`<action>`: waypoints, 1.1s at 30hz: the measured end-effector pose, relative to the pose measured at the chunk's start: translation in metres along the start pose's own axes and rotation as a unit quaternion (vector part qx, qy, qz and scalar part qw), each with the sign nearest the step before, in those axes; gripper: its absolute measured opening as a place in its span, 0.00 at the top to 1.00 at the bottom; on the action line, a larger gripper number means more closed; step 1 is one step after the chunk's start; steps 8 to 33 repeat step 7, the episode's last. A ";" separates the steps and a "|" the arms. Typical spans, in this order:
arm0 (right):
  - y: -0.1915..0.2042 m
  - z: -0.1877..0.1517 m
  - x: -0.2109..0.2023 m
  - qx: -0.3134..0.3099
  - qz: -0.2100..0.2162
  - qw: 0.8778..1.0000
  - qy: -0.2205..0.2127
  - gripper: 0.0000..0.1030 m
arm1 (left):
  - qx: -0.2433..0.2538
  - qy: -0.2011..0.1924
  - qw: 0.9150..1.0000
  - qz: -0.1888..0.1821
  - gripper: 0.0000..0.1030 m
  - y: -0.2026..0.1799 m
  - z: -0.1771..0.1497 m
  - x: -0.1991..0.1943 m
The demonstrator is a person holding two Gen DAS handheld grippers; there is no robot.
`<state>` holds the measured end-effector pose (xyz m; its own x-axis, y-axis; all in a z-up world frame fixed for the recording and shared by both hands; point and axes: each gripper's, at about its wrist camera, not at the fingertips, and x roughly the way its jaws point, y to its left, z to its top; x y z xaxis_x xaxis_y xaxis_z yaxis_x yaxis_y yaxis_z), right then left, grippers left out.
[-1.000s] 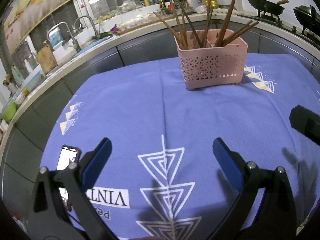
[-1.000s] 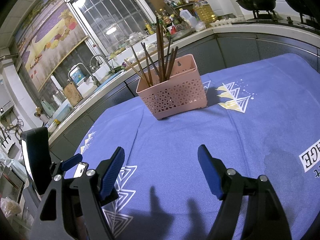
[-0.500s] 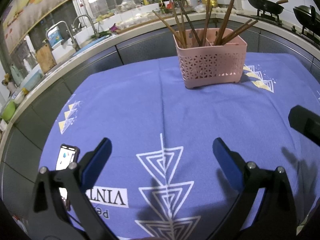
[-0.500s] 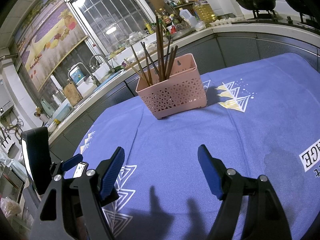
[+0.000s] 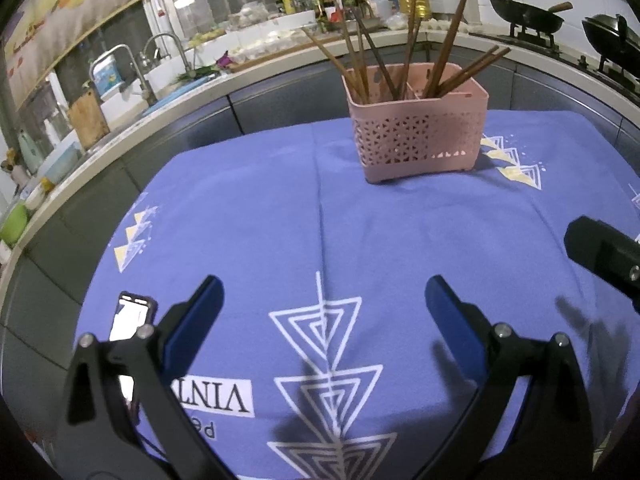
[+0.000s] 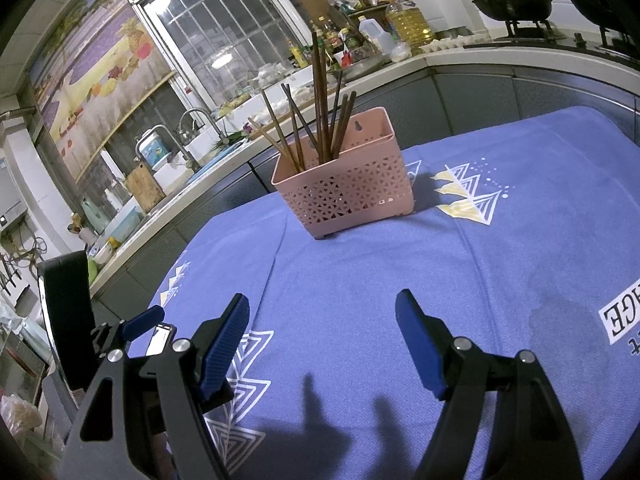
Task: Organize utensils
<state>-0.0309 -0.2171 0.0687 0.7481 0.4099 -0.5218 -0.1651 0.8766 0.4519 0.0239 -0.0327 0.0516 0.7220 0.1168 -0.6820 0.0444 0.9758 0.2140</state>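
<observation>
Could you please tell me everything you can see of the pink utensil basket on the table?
The pink basket looks like plastic, rectangular, its walls pierced in a triangle lattice above small feet. A divider splits it into compartments, and its back wall has a keyhole hanging slot. It stands upright on the blue tablecloth, holding brown chopsticks that lean against its rim. Neither gripper touches it.

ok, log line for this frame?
phase: idle over table | left gripper: open, empty | right gripper: open, empty | chopsticks: upright in pink basket | blue tablecloth: no loose utensils seen
</observation>
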 end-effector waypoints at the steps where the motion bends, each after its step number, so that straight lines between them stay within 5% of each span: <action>1: 0.000 -0.001 0.000 -0.001 0.000 1.000 0.000 0.27 | -0.002 0.003 1.000 -0.001 0.06 0.000 0.000 0.000; 33: -0.001 -0.002 0.000 0.000 0.000 1.000 0.001 0.27 | -0.008 0.008 1.000 -0.002 0.06 0.003 0.001 0.001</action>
